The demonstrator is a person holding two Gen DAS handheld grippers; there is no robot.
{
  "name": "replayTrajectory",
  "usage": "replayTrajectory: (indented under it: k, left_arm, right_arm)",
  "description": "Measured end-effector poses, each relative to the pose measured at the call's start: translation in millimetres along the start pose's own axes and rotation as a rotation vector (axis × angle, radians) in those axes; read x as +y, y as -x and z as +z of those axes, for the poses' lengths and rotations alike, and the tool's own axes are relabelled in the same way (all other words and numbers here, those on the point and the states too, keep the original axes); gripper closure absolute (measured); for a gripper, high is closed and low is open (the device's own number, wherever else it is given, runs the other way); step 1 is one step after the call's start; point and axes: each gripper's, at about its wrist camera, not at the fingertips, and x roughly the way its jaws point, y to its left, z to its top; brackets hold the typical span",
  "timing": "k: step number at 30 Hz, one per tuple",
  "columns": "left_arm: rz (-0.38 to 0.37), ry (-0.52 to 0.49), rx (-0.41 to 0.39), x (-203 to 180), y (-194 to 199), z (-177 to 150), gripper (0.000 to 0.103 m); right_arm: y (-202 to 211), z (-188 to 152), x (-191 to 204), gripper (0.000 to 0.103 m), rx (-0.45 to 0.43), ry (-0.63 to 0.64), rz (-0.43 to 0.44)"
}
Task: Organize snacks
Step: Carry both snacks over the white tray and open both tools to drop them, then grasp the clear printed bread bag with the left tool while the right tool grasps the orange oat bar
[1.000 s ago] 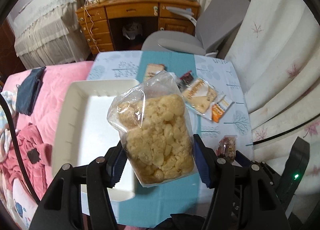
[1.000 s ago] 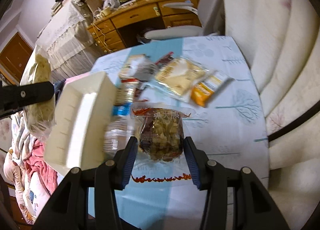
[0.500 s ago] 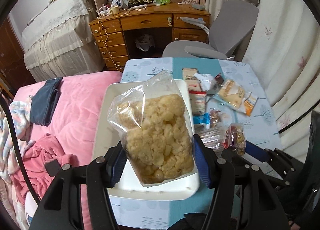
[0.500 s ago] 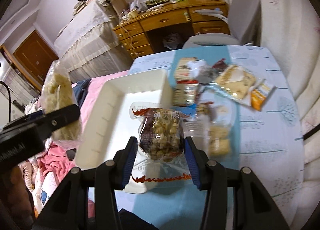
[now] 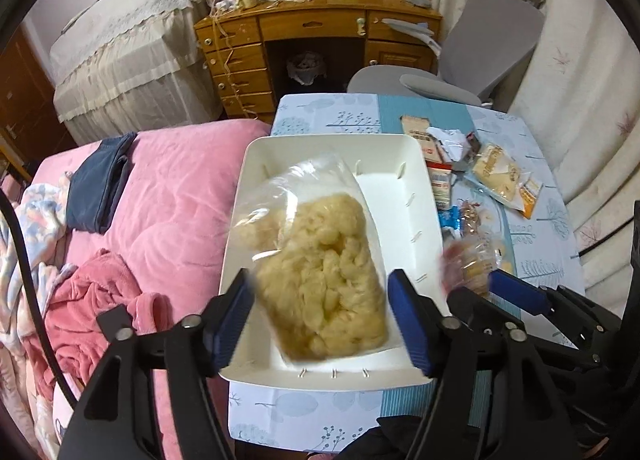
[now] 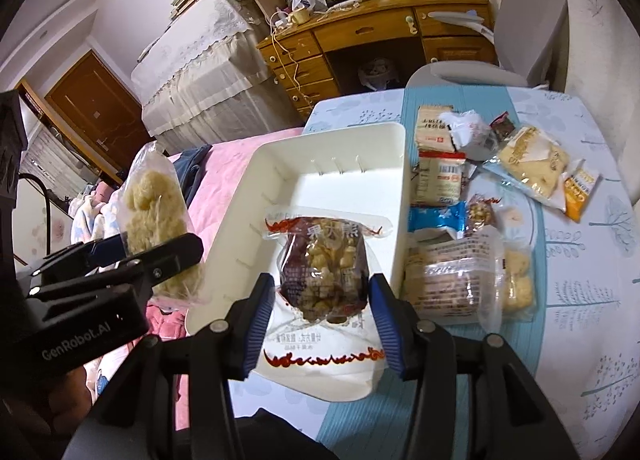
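Snacks: two bags are in the grippers, the rest lie loose on the table.

Left wrist view: left gripper (image 5: 320, 320) points steeply down over the white tray (image 5: 424, 195). Jaws are opening. The clear bag of pale puffed snack (image 5: 324, 272) sits between them, blurred, and the blue pads look clear of its sides. Bag is over the tray's inside; whether it touches the floor of the tray I cannot tell. Right gripper's fingers enter from the lower right edge. Tray stands on the patterned table (image 5: 352, 115), beside a pink bedspread (image 5: 172, 195).

Right wrist view: right gripper (image 6: 320, 316) tilts down over the tray's near end, its jaws easing apart but pads pinching a red-printed packet of nut mix (image 6: 324, 264). Remaining packets (image 6: 452, 163) lie right of the tray.
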Motion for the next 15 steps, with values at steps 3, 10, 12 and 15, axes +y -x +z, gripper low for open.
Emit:
replayTrajectory:
  k: [3, 10, 12, 15]
  left_arm:
    - [-0.002, 0.036, 0.006, 3.8, -1.0, 0.8, 0.028]
    - [-0.001, 0.062, 0.056, -10.3, -7.6, 1.9, 0.028]
    - [-0.008, 0.064, 0.060, -18.0, -8.1, 1.5, 0.028]
    - [-0.021, 0.072, 0.067, -32.5, -9.3, 1.2, 0.028]
  right_arm:
    - [-2.3, 0.2, -7.4, 0.041, 0.010, -0.021, 0.019]
    - [8.0, 0.8, -19.8, 0.037, -0.001, -0.036, 0.015]
    - [12.1, 0.5, -25.9, 0.037, 0.003, -0.038, 0.013]
    - [20.2, -1.2, -38.4, 0.037, 0.008, -0.044, 0.007]
